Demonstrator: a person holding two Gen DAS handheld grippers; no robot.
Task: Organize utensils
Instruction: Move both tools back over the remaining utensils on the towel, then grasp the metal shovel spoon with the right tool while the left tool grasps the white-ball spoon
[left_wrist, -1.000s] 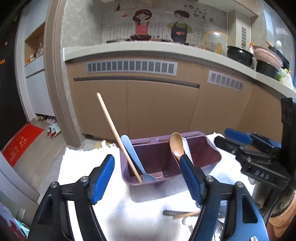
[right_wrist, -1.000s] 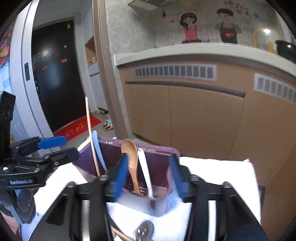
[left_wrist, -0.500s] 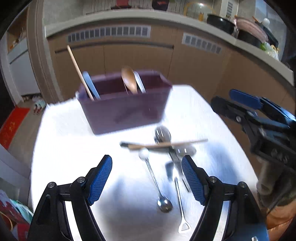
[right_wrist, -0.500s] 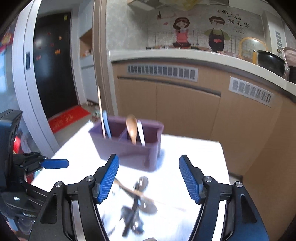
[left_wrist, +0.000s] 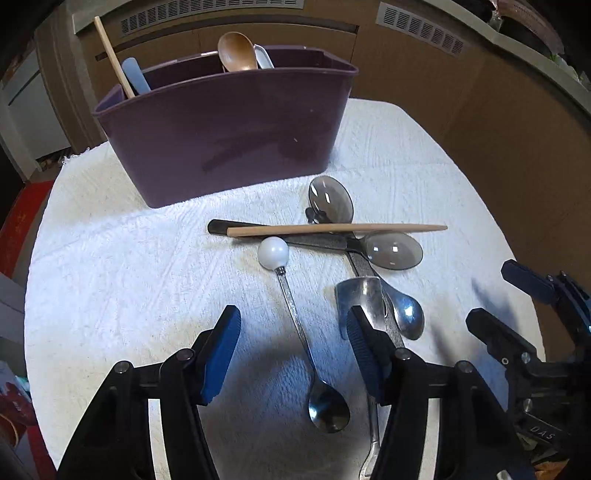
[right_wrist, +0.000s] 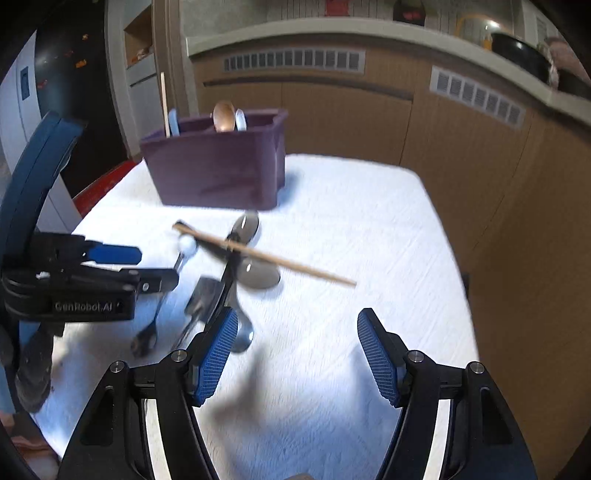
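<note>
The surface (left_wrist: 110, 266), under a white towel, carries a purple caddy (left_wrist: 229, 136) at its far side and a heap of loose utensils nearer.

The left hand-held gripper (left_wrist: 291, 350) hangs low over that heap with its jaws apart and closing; the ball-topped spoon (left_wrist: 295, 325) lies on the towel in the gap between the blue pads, which do not press on it. The right pad's tip overlaps a flat steel scoop (left_wrist: 360, 291), though I cannot tell whether it touches.

The right hand-held gripper (right_wrist: 295, 354) stands with jaws apart over bare towel, nothing between them, the heap off to its left.

In the caddy I count four things standing: one chopstick (left_wrist: 112, 55) and one pale blue handle (left_wrist: 135, 75) in the left compartment, one wooden spoon (left_wrist: 236, 51) and one white spoon (left_wrist: 264, 57) in the middle.

On the towel: one chopstick (left_wrist: 336, 229) lying across two large dark spoons (left_wrist: 393, 249), one ball-topped spoon, one small steel spoon (left_wrist: 408, 314), and one flat scoop. The pile overlaps, so more may lie hidden.
</note>
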